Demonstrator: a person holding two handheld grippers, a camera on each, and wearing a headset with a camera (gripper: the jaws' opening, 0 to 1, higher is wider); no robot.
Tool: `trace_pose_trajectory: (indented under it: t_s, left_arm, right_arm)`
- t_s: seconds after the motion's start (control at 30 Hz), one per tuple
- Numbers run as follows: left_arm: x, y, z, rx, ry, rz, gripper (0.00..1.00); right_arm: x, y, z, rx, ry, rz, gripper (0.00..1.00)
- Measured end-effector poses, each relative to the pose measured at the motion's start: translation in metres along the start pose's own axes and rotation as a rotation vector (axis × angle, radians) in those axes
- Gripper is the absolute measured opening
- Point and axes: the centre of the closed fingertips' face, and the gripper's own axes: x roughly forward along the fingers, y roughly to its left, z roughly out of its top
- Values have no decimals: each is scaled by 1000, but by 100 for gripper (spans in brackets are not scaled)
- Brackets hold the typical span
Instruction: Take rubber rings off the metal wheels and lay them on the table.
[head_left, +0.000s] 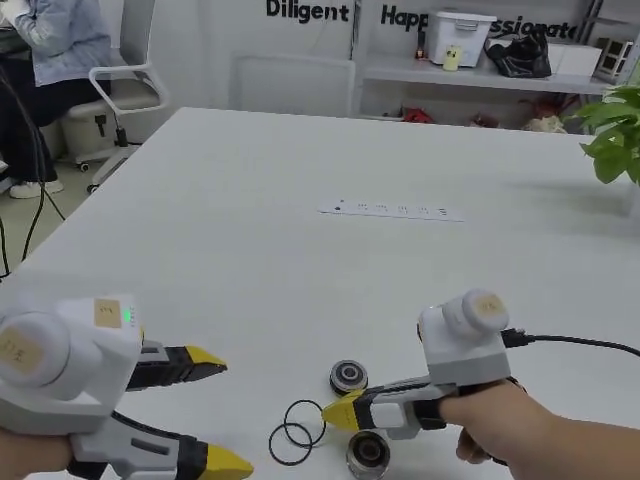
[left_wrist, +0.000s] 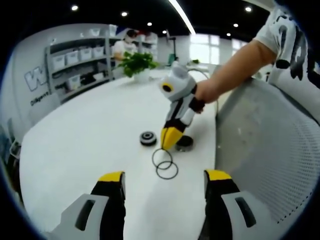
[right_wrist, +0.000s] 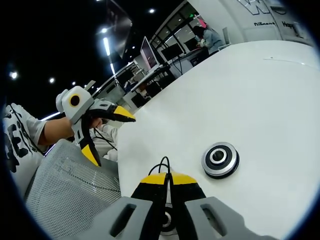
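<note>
Jaws of right gripper (right_wrist: 166, 176) pinch rubber ring (right_wrist: 162, 162) beside metal wheel (right_wrist: 220, 160).

I see a wide white table (head_left: 300, 160), shelving (head_left: 400, 72) on the far wall, a plant (head_left: 612, 130), a swivel chair (head_left: 120, 90).

Open-plan office, kind of a lab-ish workspace

Big white table (head_left: 300, 200) with a socket strip (head_left: 392, 211) set into it, slogan lettering (head_left: 308, 11) on the far wall, and a shelf (head_left: 480, 72) with a storage box (head_left: 458, 38) far right. There's a person (head_left: 60, 40) on a chair (head_left: 125, 95) far left, a plant (head_left: 615, 135) on the right, plus monitors (right_wrist: 150, 52) and ceiling lights (left_wrist: 180, 15) further back.
</note>
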Motion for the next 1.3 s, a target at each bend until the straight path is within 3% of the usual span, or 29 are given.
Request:
trace_pose_trajectory:
  t_s: [0.5,1.3]
  left_arm:
    - [3,2,-2,-5,9,-7,64]
    - [8,6,5,10,11,-15,64]
  right_arm:
    - [0,-4,0,-16,-8,-15,6]
    - [-15,10,13,-67,-43,0,21]
